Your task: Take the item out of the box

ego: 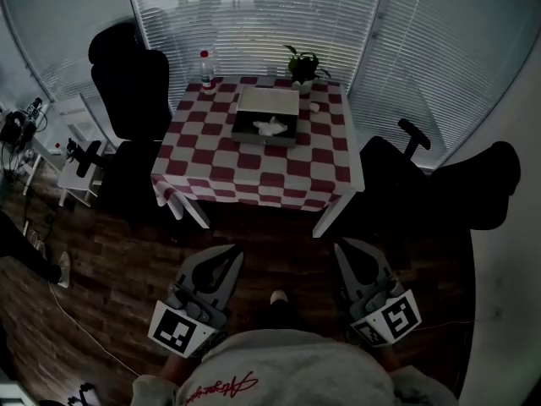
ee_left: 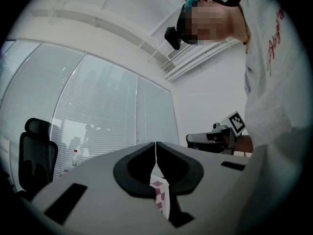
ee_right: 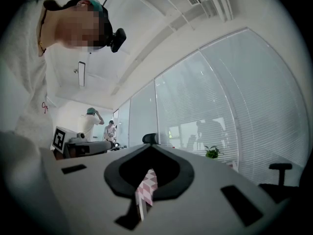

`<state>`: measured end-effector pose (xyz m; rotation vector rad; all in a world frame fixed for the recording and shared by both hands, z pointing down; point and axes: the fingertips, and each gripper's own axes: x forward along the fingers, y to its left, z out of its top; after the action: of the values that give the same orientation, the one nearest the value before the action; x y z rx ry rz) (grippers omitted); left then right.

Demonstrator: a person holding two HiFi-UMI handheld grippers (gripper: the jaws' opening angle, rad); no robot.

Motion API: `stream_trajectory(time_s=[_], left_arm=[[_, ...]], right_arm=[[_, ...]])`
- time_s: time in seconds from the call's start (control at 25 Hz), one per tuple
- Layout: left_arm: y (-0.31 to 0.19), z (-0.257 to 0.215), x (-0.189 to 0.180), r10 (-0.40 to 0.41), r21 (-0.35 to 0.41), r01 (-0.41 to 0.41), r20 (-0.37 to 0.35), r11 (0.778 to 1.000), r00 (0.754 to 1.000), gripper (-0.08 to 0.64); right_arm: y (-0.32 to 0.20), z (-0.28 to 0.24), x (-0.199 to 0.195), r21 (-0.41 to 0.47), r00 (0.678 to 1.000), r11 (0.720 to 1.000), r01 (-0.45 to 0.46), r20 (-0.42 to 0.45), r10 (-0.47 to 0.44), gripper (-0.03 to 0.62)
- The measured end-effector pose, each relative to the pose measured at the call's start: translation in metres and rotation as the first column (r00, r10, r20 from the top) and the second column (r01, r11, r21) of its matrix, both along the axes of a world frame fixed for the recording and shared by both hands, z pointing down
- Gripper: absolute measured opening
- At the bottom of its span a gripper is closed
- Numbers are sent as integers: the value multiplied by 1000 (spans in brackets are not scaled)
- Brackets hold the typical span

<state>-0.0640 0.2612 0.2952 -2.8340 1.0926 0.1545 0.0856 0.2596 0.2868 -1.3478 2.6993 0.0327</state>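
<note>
Left hand-held gripper [ego: 230, 256] and right hand-held gripper [ego: 345, 250], each with jaws pressed together on nothing, are over the brown wooden floor [ego: 127, 260].

The dark open box [ego: 247, 130] holds a white crumpled item [ego: 270, 126]. It stands toward the far edge of the surface with the red-and-white checked cloth [ego: 254, 172], near a clear bottle with red cap [ego: 207, 68] and a small green potted plant [ego: 303, 66]. Bare floor separates the grippers from the surface. A black office chair [ego: 131, 91] stands at its left. The red script on the grey shirt [ego: 287, 362] is not readable.

Red-and-white checked tablecloth [ego: 254, 169]; black box [ego: 245, 126], seemingly white item [ego: 270, 127].
</note>
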Motion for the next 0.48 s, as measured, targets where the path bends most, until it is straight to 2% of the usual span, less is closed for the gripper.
stream_trajectory(time_s=[0.48], left_arm=[[-69,-11,39,-42,36,42,-5,998,999,17]], right_arm=[[-76,1,40,-4,999,999,43,1,-43,9]])
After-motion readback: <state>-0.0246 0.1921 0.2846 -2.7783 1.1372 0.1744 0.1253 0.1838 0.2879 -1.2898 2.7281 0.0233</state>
